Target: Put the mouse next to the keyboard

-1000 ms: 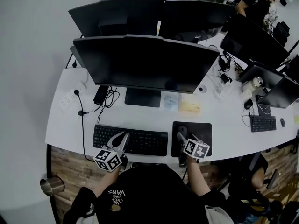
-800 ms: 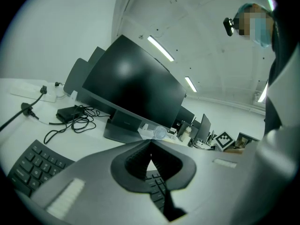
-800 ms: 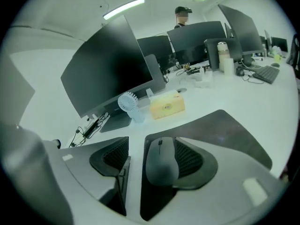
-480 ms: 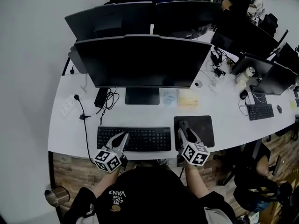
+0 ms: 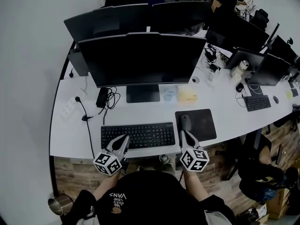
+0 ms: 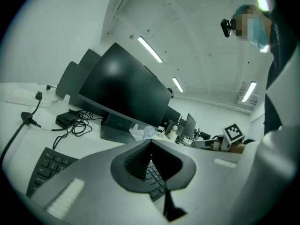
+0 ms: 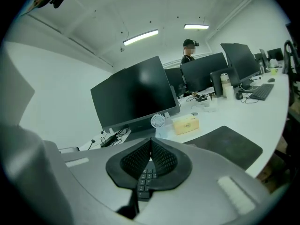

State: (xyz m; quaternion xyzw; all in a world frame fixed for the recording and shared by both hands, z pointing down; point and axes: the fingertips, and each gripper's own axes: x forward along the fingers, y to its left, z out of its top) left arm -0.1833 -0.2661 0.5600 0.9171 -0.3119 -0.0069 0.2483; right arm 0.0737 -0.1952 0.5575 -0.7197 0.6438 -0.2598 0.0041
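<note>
Head view: mouse (image 5: 185, 122) beside keyboard (image 5: 138, 135), tongs closed and empty

I see the mouse on the dark mat (image 5: 199, 123), just ahead of my right tongs (image 5: 183, 134). My left tongs (image 5: 124, 139) sit over the keyboard's near edge. Both pairs are pressed together, holding nothing.

Left gripper (image 5: 124, 139): held low in front of the body on the person's left, with the tips pointing forward and slightly inward.
Left jaws: together, with the ribbed pads (image 6: 136, 161) meeting tip to tip and nothing between them.
Left marker cube (image 5: 108, 163): at the rear of the gripper, nearest the torso.
Right gripper (image 5: 183, 134): on the person's right, tips pointing forward, about level with the left one and well apart from it.
Right jaws: closing fully, the ribbed pads (image 7: 165, 158) touching at the tips, empty.
Right marker cube (image 5: 194, 159): at the rear, tilted.
Left forearm (image 5: 100, 186): bare, reaching forward from the torso.
Right forearm (image 5: 195, 184): bare, reaching forward.
</note>
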